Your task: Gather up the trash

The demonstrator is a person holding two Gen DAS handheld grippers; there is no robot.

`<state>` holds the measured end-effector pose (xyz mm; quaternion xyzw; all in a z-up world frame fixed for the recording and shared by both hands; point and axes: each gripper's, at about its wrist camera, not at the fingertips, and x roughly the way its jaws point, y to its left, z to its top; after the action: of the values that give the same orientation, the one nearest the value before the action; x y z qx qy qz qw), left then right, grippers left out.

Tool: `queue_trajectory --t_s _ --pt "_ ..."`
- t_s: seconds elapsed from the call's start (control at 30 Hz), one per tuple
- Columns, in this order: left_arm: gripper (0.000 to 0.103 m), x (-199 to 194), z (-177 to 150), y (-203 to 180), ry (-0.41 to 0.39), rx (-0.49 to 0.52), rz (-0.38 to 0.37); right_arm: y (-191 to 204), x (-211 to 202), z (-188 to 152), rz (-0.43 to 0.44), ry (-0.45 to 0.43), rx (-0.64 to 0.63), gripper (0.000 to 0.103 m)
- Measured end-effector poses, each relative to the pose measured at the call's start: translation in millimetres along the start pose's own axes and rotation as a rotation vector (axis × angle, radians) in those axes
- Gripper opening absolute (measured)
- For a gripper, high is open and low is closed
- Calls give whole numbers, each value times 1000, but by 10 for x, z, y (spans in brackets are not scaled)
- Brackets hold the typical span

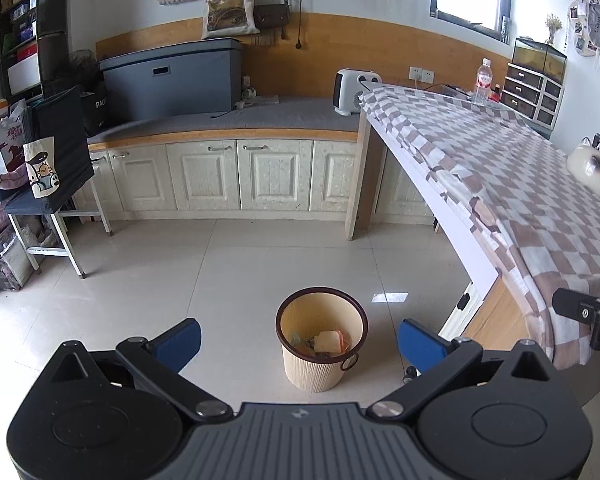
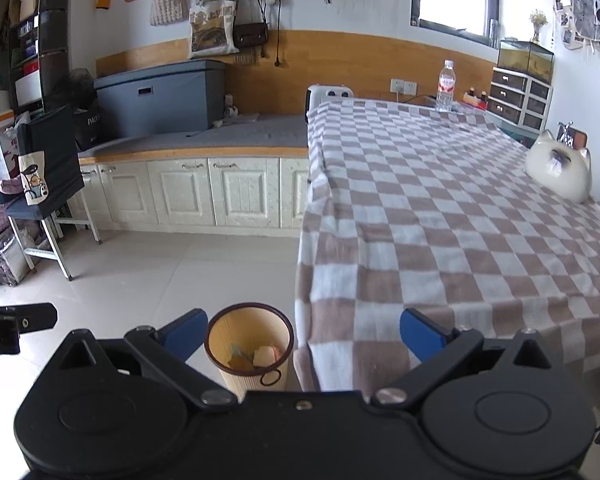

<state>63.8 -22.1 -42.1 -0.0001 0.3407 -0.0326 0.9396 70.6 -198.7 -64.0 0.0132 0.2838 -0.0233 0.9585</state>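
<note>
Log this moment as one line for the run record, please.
left gripper: open, empty | right gripper: open, empty | bin: on floor by table, paper scraps inside | checked cloth: no trash seen

The bin (image 1: 321, 340) stands on the floor (image 1: 228, 272) left of the table (image 2: 440, 220) — trash (image 1: 326, 342) inside (1 bottle (image 2: 446, 86) at the table's far end).

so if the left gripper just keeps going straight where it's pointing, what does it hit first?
Probably the waste bin on the floor: it sits between the open left gripper fingers, nothing in front. Depth is unclear.
</note>
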Motion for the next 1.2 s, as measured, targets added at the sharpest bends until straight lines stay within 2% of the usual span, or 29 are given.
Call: queue_trajectory --t_s 0.33,1.2 --pt "103 15 -92 -20 27 -3 -9 9 33 -117 -6 31 6 103" --pt "103 -32 -96 -41 14 3 -10 62 -16 -141 -1 26 -11 103"
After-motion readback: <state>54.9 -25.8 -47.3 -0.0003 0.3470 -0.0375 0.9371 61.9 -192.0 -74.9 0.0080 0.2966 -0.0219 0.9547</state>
